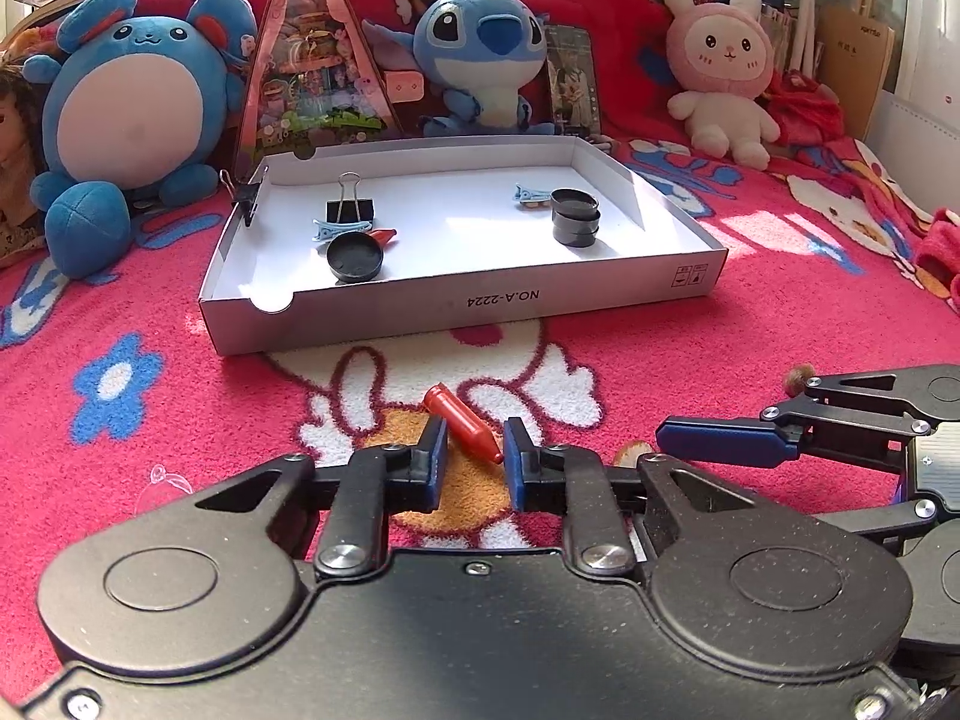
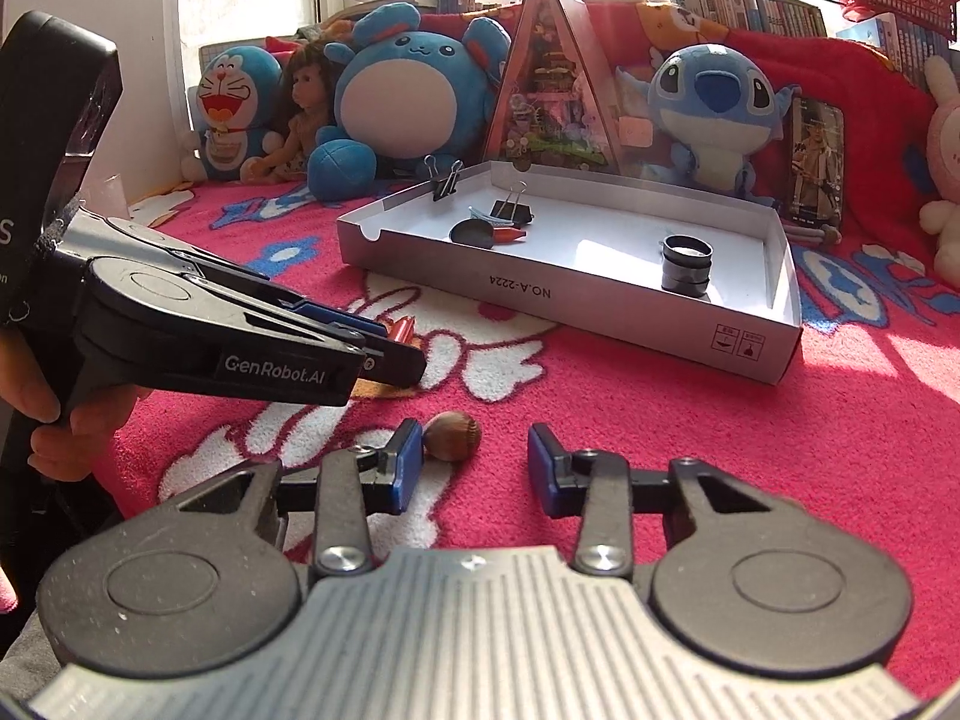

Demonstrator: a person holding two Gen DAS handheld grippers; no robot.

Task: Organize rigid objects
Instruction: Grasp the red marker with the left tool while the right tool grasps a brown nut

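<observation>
A red bullet-shaped cap [image 1: 462, 425] lies on the pink blanket between the fingers of my left gripper [image 1: 475, 447], which is open around it; neither pad clearly touches it. A brown nut [image 2: 451, 435] lies on the blanket just inside the left finger of my right gripper [image 2: 474, 462], which is open. The white cardboard tray [image 1: 456, 306] beyond holds a black binder clip [image 1: 350, 210], blue clips [image 1: 531, 195], a black lid [image 1: 355, 258], another red cap [image 1: 383, 236] and stacked black lids [image 1: 575, 217]. The left gripper also shows in the right wrist view [image 2: 396, 342].
Plush toys stand behind the tray: a blue round one [image 1: 129, 114], Stitch [image 1: 480, 54], a pink rabbit [image 1: 720, 66]. A triangular display case [image 1: 312, 72] and a phone [image 1: 573, 81] lean there. A binder clip [image 2: 444, 180] grips the tray's rim. My right gripper [image 1: 738, 441] lies to the right.
</observation>
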